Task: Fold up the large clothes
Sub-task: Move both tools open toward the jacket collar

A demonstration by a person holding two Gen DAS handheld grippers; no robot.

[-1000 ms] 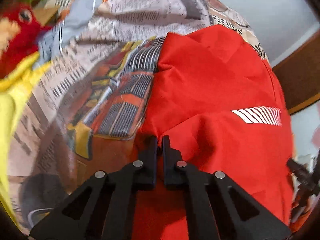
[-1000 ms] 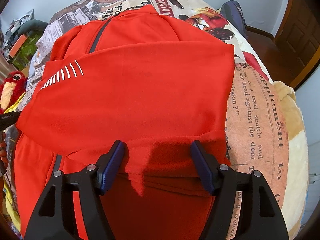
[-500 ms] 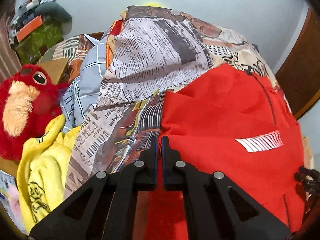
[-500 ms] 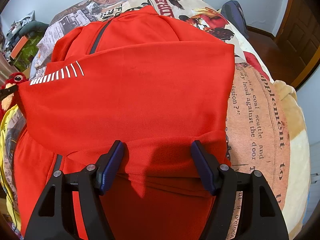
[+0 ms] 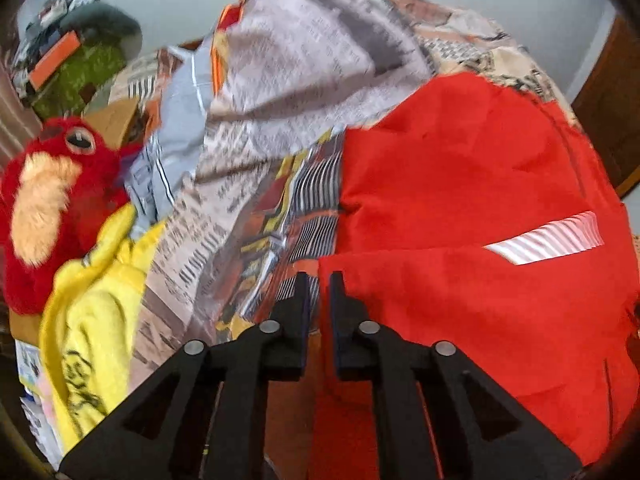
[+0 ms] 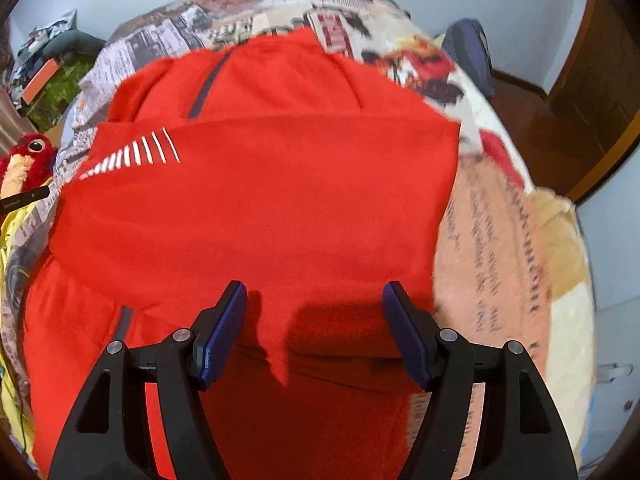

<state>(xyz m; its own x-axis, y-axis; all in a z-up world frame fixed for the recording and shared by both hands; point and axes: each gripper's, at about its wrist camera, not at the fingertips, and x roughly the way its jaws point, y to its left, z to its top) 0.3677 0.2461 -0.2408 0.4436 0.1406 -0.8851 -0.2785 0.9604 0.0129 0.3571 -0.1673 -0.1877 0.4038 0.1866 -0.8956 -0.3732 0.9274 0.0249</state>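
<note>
Lying across the bed [image 6: 500, 240], the red fleece jacket [image 6: 260, 208] has its collar and dark zipper [image 6: 208, 84] pointing toward the far wall, so its long axis runs from the cameras toward the head of the bed. One panel is folded crosswise over the body; its straight folded edge ends at the right, beside the peach, text-printed part of the blanket [image 6: 492, 264]. A white striped logo [image 6: 132, 156] sits at the left end of that panel.

The left gripper [image 5: 319, 292] stands at the left edge of the jacket [image 5: 460, 220]. Its jaws have just been opening and now show a narrow gap; a corner of red fabric lies at that gap, but the pads do not visibly press it. The right gripper [image 6: 314, 304] is spread wide above the near hem, a loose flap of fabric lying between the jaws without contact.

Left of the jacket the newspaper-print blanket [image 5: 304, 92] rises in a bunched ridge. Beyond it lie a grey-blue cloth [image 5: 176, 120], a yellow garment [image 5: 96, 304] and a red plush toy [image 5: 48, 200], all close to the bed's left edge. A green box with clutter [image 5: 80, 68] stands behind them.

Open blanket surface remains to the right of the jacket and beyond the collar. A dark bag [image 6: 468, 52] and a wooden door [image 6: 600, 80] lie past the bed's far right corner.
</note>
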